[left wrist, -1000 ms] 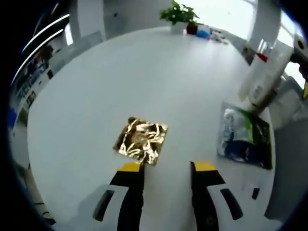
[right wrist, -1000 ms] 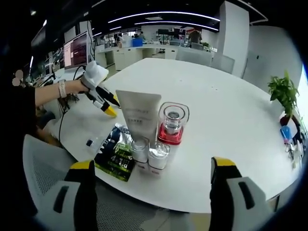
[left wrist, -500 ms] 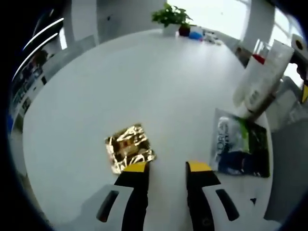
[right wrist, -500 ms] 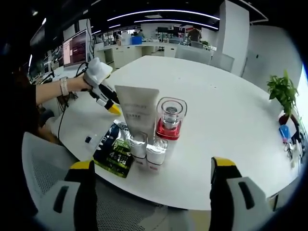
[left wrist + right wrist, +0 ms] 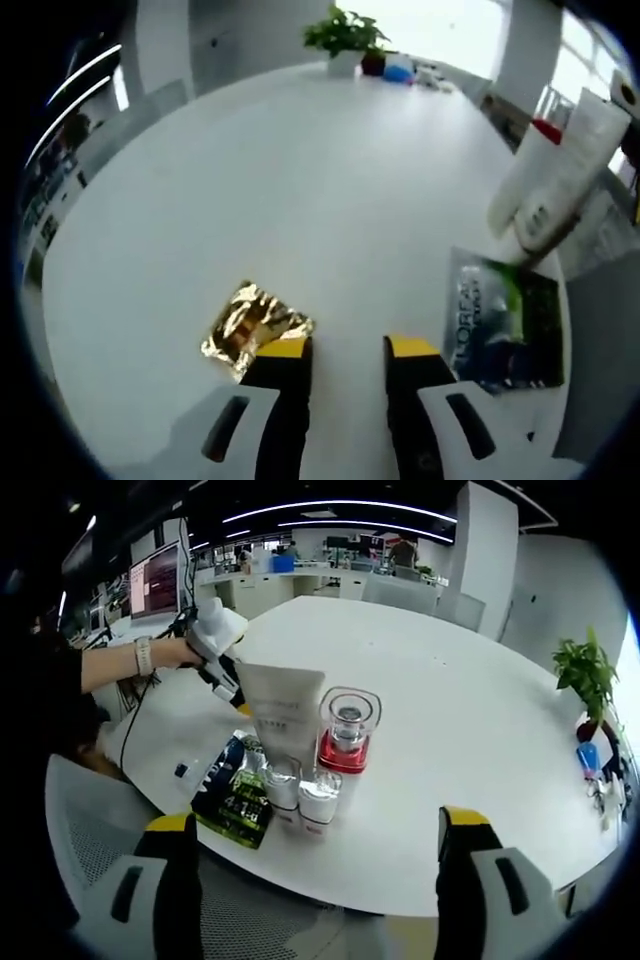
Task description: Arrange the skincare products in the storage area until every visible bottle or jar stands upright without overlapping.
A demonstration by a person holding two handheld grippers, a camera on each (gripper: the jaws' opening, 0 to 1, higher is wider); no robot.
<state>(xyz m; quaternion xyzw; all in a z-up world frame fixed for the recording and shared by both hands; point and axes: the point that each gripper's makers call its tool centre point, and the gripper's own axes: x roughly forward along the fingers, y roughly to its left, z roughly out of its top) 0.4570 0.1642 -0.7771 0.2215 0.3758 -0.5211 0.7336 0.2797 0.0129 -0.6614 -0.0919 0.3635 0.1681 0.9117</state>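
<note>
Skincare products cluster near the table's edge in the right gripper view: a tall white squeeze tube standing on its cap (image 5: pixel 278 720), a clear-topped red-based bottle (image 5: pixel 346 732) just beside it, and two small white bottles with clear caps (image 5: pixel 300 795) in front, all upright and touching or nearly so. A dark green and black flat sachet (image 5: pixel 232 790) lies flat on the round white table (image 5: pixel 450 710), against the left foot of that cluster.

Over in the left gripper view, the crinkled gold foil sachet (image 5: pixel 250 324) lies flat on the table, well apart from the group, and the left gripper (image 5: pixel 346 352) is right on top of it. Its yellow-tipped jaws stand parted with nothing between them; the left jaw's tip sits at the foil's near corner, so the foil lies just ahead and to the left of the gap, not yet inside it. My read: a small shift left would bring it between the jaws.

The right gripper (image 5: pixel 315 830) hangs back off the table edge, jaws spread wide and empty, facing the upright cluster. The left hand is plainly the nearer one to the foil.
</note>
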